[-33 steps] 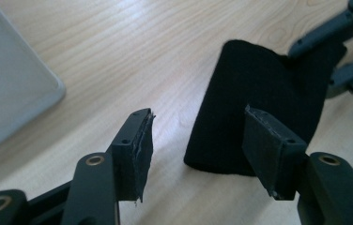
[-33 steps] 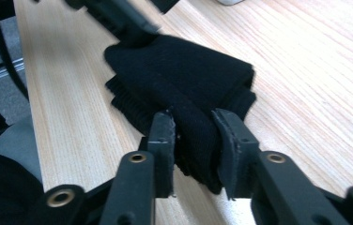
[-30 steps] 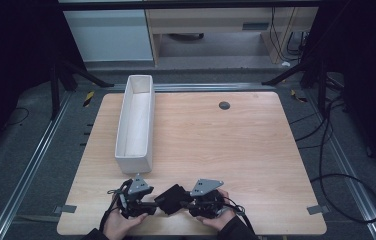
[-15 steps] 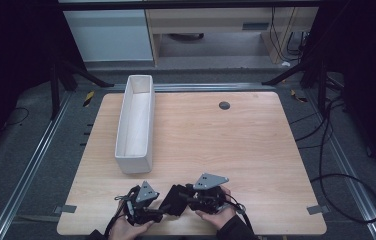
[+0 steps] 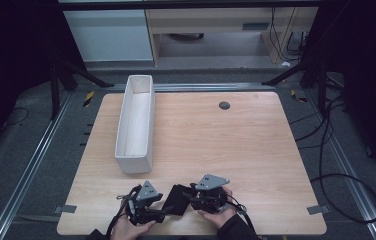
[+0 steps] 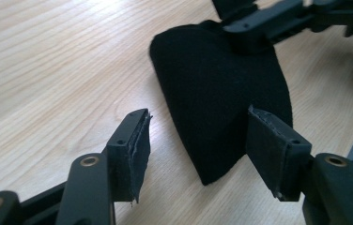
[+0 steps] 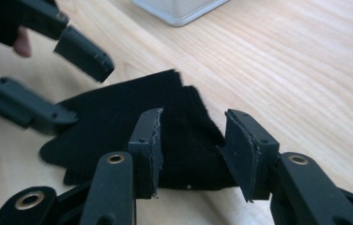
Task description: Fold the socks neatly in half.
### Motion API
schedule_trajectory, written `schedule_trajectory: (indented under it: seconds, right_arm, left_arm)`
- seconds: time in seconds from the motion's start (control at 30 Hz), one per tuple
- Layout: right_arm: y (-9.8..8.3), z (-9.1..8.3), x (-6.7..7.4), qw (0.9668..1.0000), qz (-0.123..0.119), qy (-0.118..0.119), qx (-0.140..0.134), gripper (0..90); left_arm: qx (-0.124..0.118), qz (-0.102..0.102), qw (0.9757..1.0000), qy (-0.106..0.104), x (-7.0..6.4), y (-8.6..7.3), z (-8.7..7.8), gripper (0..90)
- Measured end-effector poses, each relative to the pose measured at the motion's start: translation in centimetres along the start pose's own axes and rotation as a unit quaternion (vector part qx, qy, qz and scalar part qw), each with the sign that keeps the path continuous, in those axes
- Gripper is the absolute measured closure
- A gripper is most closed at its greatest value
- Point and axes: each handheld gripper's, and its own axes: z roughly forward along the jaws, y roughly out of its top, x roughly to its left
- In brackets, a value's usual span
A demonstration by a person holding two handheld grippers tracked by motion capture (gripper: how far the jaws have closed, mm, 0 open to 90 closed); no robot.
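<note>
High view: a black cloth [image 5: 177,199] lies flat on the wooden table [image 5: 256,145] near its front edge, at about 6 o'clock from the table's middle, between the two hand-held grippers. Left gripper [image 5: 160,212] sits at 8 o'clock of the cloth, right gripper [image 5: 192,197] at 3 o'clock, both low over the table and pointing inward at the cloth. A long white tray [image 5: 136,122] stands at 11 o'clock from the cloth, well apart, its short end toward the person. A small dark round cap [image 5: 224,105] sits in the table at 1 o'clock, far side. Left gripper view: jaws spread, the cloth's [image 6: 221,98] folded rounded edge lies between them; the right-hand pad touches or just overlaps the cloth's edge, the left-hand pad is clear of it over bare wood. No pinch. The other gripper's jaw rests at the cloth's far end at 12 o'clock. Right gripper view: jaws have just been opening and stand part spread; a corner of the cloth [image 7: 118,122] lies between and under them, pads not pressing on it. Cloth shows layered, pointed folds.
</note>
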Motion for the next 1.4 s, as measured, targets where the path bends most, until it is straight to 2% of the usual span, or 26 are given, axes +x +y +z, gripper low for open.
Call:
schedule_trajectory:
  seconds: [0.13,0.27,0.37,0.47,0.57,0.63,0.77,0.83,0.9,1.1,1.3,1.4]
  right_arm:
    - [0.3,0.2,-0.2,0.9999,-0.002,-0.010,-0.008,56.4]
    - [0.7,-1.1,-0.3,0.9993,0.002,-0.013,-0.036,56.1]
    - [0.8,-2.0,-0.5,0.9989,0.009,0.001,-0.046,57.9]
    - [0.9,-2.2,-0.4,0.9987,0.007,0.007,-0.050,59.6]
    - [1.2,-2.4,-0.3,0.9981,-0.001,0.019,-0.058,66.4]
    - [1.2,-2.5,-0.1,0.9982,0.000,0.034,-0.049,72.5]
    - [0.4,-1.7,-0.3,0.9994,0.003,0.035,-0.007,77.9]
    - [0.0,-1.3,-0.6,0.9993,0.008,0.037,0.004,79.1]
    - [0.0,-1.3,-0.8,0.9992,0.015,0.037,0.008,79.8]
    - [-0.4,-1.4,-1.1,0.9989,0.020,0.041,0.014,80.8]
    - [-0.4,-1.4,-1.1,0.9989,0.018,0.040,0.015,81.3]
    - [-0.5,-1.3,-1.1,0.9989,0.019,0.041,0.015,81.8]
  left_arm:
    - [0.003,0.004,1.0000,-0.002,-0.2,0.1,0.4,39.1]
    - [0.008,0.004,1.0000,0.000,-0.4,0.1,0.6,39.0]
    - [0.009,0.005,0.9999,-0.001,-0.4,0.2,0.7,38.7]
    - [0.010,0.006,0.9999,-0.001,-0.4,0.2,0.8,38.6]
    - [0.009,0.003,1.0000,-0.002,-0.4,0.3,0.9,38.4]
    - [0.008,0.002,1.0000,-0.001,-0.3,0.3,0.9,38.4]
    - [0.003,-0.001,1.0000,-0.001,-0.2,0.4,0.7,38.4]
    - [-0.005,-0.018,0.9998,-0.011,0.0,0.5,0.5,38.6]
    - [-0.013,-0.034,0.9992,-0.019,0.3,0.7,0.3,38.9]
    - [-0.030,-0.051,0.9978,-0.030,1.1,1.8,0.1,38.2]
    - [-0.017,-0.064,0.9961,-0.059,1.3,2.6,1.2,36.6]
    - [-0.010,-0.068,0.9956,-0.063,1.3,2.7,1.6,36.7]
